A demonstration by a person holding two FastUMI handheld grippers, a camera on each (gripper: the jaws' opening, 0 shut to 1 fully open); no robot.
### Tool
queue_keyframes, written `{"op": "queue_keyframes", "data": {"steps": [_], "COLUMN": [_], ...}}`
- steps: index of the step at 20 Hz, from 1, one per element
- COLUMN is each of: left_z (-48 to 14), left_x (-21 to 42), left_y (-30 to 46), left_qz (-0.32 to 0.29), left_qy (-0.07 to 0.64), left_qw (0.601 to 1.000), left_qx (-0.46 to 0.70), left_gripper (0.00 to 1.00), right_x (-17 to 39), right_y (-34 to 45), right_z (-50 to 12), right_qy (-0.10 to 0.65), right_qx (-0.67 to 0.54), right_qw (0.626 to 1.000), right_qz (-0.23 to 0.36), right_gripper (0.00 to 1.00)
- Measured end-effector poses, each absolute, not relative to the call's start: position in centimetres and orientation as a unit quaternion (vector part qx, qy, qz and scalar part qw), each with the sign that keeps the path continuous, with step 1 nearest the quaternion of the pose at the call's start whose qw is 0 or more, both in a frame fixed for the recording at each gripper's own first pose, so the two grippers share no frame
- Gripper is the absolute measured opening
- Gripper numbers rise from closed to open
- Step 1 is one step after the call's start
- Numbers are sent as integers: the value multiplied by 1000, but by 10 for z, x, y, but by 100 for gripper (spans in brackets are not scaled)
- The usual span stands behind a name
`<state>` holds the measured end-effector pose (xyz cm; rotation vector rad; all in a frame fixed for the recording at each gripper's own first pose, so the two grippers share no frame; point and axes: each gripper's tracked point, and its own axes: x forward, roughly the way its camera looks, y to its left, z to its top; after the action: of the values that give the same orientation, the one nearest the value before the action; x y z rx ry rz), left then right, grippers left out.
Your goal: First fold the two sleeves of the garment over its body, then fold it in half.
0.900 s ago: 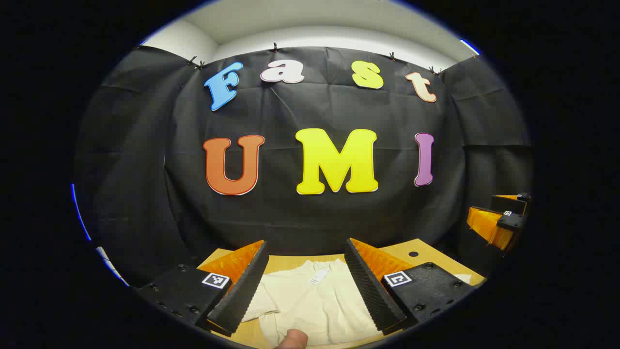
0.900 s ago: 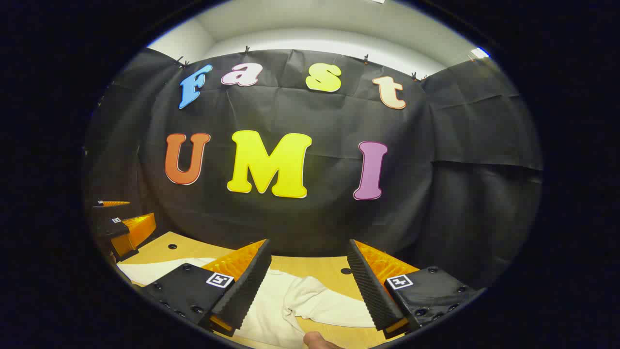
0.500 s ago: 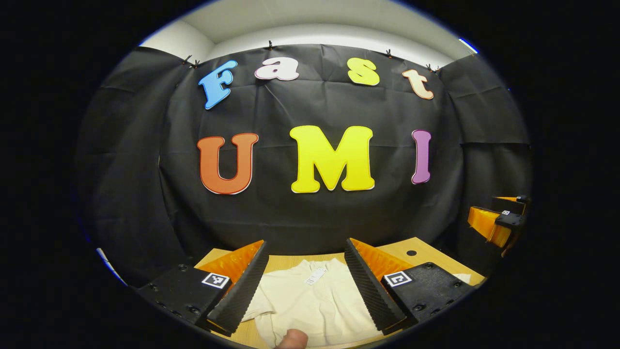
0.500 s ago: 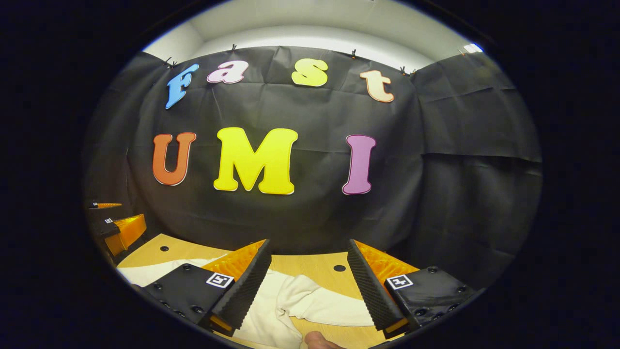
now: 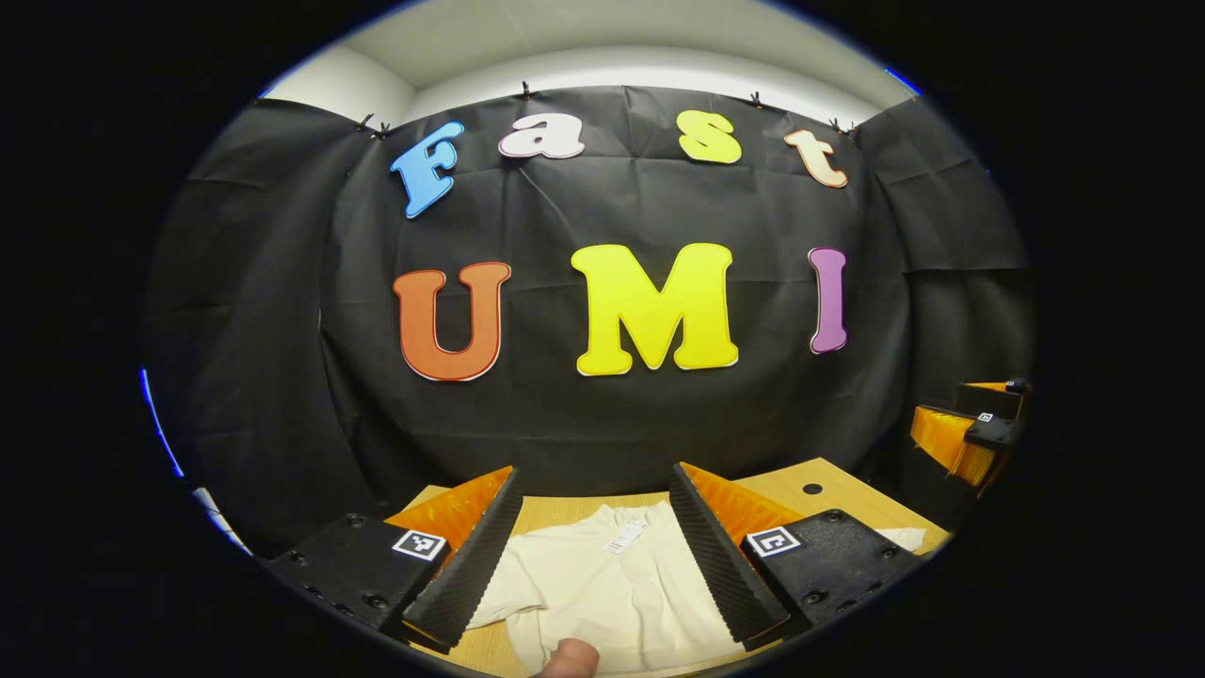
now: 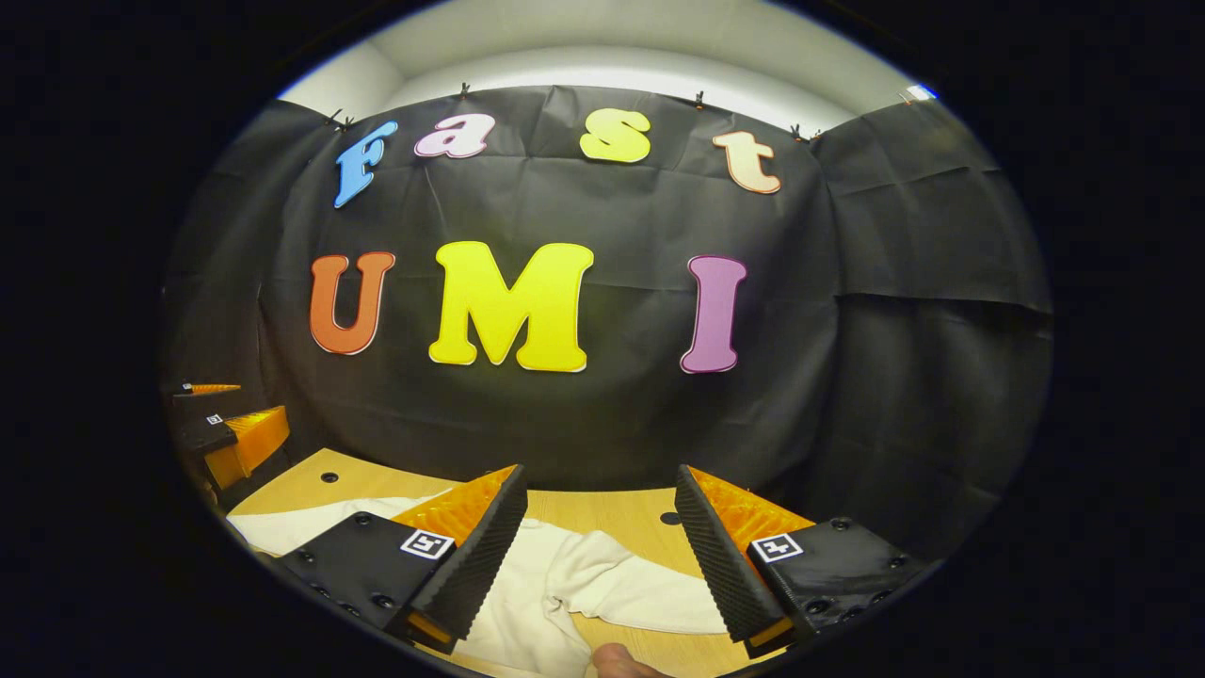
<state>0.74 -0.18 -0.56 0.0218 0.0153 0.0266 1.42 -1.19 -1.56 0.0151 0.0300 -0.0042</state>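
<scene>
Wooden table: the pale wooden tabletop [image 5: 565,513] carries the garment; round holes dot its surface in both views.
Garment: the cream short-sleeved cloth shirt [image 5: 602,589] lies flat on the table below both grippers, untouched.
Left gripper view: shows the collar with a small white tag [image 5: 624,537], and the right gripper [image 5: 970,433] far off at the edge.
Right gripper view: shows a rumpled sleeve [image 6: 621,589] lying on the wood.
Left gripper [image 5: 596,556]: spread wide, empty, above the shirt's body.
Right gripper [image 6: 596,556]: released, empty, over the sleeve.
Cut off: the shirt's hem; a fingertip [image 5: 565,659] at the bottom rim.
</scene>
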Motion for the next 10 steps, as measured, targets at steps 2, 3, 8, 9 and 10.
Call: {"op": "queue_keyframes", "data": {"steps": [2, 3, 8, 9, 10], "left_z": [-7, -6, -8, -8, -7], "left_x": [6, 5, 6, 6, 5], "left_y": [-2, -1, -5, -5, -6], "left_qz": [16, 16, 21, 21, 23], "left_qy": [8, 9, 13, 13, 13], "left_qw": [1000, 1000, 1000, 1000, 999], "left_qx": [10, 10, 17, 17, 17], "left_gripper": [100, 100, 100, 100, 100], "right_x": [14, 14, 18, 21, 25], "right_y": [-14, -14, -29, -34, -41], "right_z": [-16, -17, -24, -29, -36], "right_qy": [16, 16, 21, 23, 28], "right_qx": [9, 8, 11, 10, 6], "right_qw": [1000, 1000, 1000, 1000, 999], "right_qz": [1, 2, -6, -9, -17], "right_gripper": [98, 98, 98, 98, 98]}}
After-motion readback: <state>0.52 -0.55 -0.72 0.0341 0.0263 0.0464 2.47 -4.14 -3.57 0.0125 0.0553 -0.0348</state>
